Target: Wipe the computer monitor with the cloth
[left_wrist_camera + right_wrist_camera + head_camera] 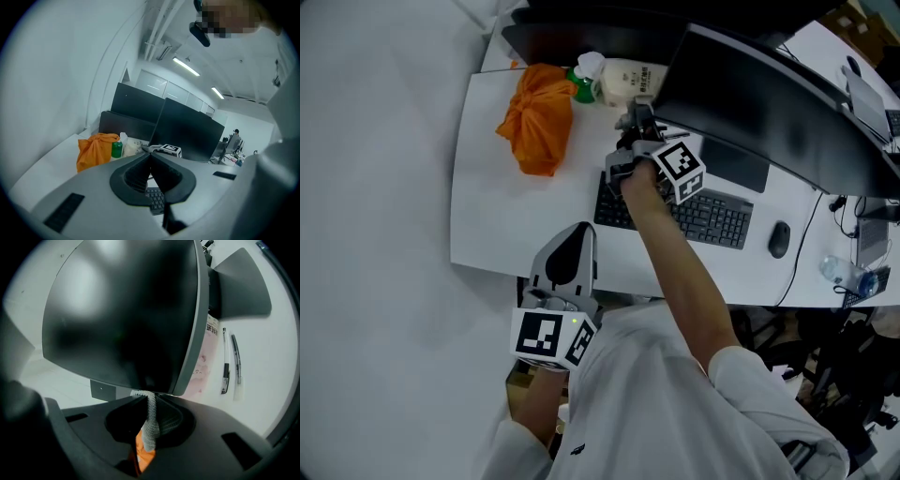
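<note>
While right tongs [149, 398] clamp the cloth [151, 425] at the monitor [122, 310] bottom edge, left tongs [151, 158] sit closed, empty, by the counter [506, 225] front.

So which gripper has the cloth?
The right gripper, shut on the grey mesh cloth at the monitor's lower edge. The left gripper is shut on nothing.

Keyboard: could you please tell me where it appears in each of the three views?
Head view: the keyboard sits right of centre, below the monitor.
Left gripper view: keyboard low centre, just beyond the jaws.
Right gripper view: not in it.
Shared landmark: the dark monitor, in all three.
</note>
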### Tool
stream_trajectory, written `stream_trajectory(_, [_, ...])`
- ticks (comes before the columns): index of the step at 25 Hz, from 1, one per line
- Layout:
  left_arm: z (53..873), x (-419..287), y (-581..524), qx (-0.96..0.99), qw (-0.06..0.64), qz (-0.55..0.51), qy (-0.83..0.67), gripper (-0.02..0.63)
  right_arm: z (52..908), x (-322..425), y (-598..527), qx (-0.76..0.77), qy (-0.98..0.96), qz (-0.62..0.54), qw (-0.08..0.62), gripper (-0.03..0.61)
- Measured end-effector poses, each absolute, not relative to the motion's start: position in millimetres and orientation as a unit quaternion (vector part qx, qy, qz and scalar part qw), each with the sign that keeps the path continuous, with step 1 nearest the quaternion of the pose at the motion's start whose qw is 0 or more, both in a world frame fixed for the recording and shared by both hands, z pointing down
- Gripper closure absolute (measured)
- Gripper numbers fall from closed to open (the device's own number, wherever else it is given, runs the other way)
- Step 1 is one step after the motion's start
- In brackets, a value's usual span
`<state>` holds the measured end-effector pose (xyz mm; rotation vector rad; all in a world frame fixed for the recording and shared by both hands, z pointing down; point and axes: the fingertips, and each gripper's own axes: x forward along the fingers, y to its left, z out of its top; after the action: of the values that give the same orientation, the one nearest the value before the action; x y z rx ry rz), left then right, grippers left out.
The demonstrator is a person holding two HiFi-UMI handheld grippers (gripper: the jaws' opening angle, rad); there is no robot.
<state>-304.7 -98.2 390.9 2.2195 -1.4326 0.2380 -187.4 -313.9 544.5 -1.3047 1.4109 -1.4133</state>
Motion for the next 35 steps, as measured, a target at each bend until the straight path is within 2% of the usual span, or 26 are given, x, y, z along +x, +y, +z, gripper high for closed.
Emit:
stream_trajectory(13, [400.3, -298.4, -85.4, 0.809, 0.251, 0.097, -0.522, 0.595, 584.0, -190.3, -311.2, -0.504, 0.565, -0.576, 0.309, 0.538])
stream_trajectory(21, [394.9, -292.1, -83.8, 0.811, 0.246, 0.097, -0.521, 0.595, 604.9, -180.5, -303.6, -0.548, 0.627, -0.52, 0.188, 0.54])
stream_trajectory(35, [394.5, -250.3, -78.8, 0.829, 0.244, 0.107, -0.492, 0.595, 609.5, -84.6, -279.5, -0.606, 0.647, -0.442, 0.139, 0.54])
